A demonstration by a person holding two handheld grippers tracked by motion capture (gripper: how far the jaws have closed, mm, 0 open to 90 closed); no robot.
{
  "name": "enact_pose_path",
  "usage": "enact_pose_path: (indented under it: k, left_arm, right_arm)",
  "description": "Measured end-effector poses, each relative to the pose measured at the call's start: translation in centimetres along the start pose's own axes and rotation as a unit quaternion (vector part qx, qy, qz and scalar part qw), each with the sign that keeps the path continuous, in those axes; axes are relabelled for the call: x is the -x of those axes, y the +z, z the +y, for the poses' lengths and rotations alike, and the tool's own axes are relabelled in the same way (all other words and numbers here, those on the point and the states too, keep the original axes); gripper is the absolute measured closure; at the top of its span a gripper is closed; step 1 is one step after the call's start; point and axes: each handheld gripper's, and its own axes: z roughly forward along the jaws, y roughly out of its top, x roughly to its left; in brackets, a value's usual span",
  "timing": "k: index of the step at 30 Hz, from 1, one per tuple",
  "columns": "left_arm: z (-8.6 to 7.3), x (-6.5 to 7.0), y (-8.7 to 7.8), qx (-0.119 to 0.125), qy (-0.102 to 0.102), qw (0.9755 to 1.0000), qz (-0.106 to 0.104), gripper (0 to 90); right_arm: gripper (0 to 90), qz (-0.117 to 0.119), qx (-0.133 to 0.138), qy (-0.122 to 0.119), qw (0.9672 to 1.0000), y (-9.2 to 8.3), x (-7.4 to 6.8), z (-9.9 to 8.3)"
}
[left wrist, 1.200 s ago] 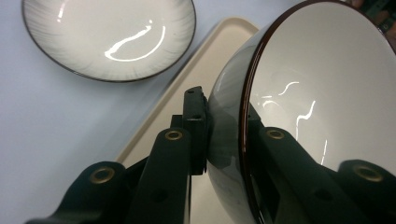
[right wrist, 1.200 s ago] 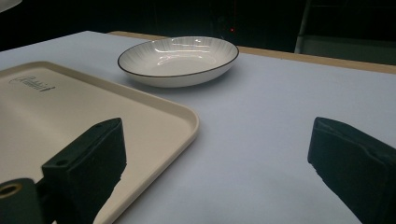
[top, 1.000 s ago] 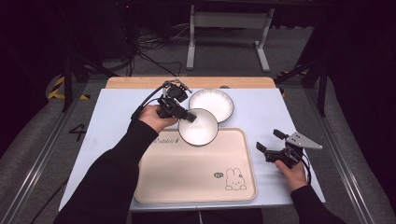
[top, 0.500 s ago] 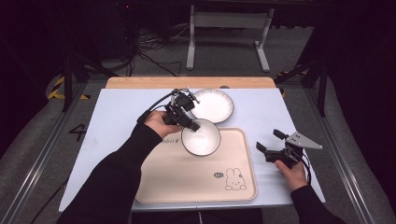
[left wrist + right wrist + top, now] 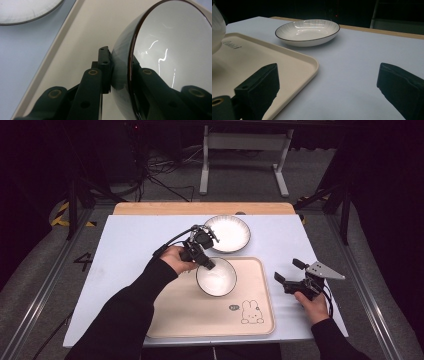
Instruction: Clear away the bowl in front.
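High view shows the left gripper (image 5: 206,263) clamped on the rim of the white bowl (image 5: 216,277) over the cream tray (image 5: 260,320) — not yet released — while the right gripper (image 5: 290,273), jaws wide, waits beside the tray

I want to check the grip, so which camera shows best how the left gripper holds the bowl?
The left gripper view: its jaws pinch the bowl's wall, one inside, one outside. The high view shows the left gripper at the rim above the tray. The right gripper view catches just the bowl's edge.
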Motion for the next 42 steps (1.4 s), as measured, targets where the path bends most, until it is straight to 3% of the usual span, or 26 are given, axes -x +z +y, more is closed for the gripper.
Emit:
enact_pose_path:
  k: [21,31,42]
  left_arm:
    - [0.0,0.4,2.8,-0.045,0.011,0.9989,0.004,81.0]
    - [-0.1,0.6,3.3,-0.052,0.017,0.9985,-0.002,81.0]
    - [-0.3,0.2,3.4,-0.051,0.008,0.9986,-0.009,80.6]
  right_arm:
    - [4.9,0.0,0.0,0.0,1.0,0.0,0.0,0.0]
    - [4.9,0.0,0.0,0.0,1.0,0.0,0.0,0.0]
    - [4.9,0.0,0.0,0.001,1.0,0.0,0.0,0.0]
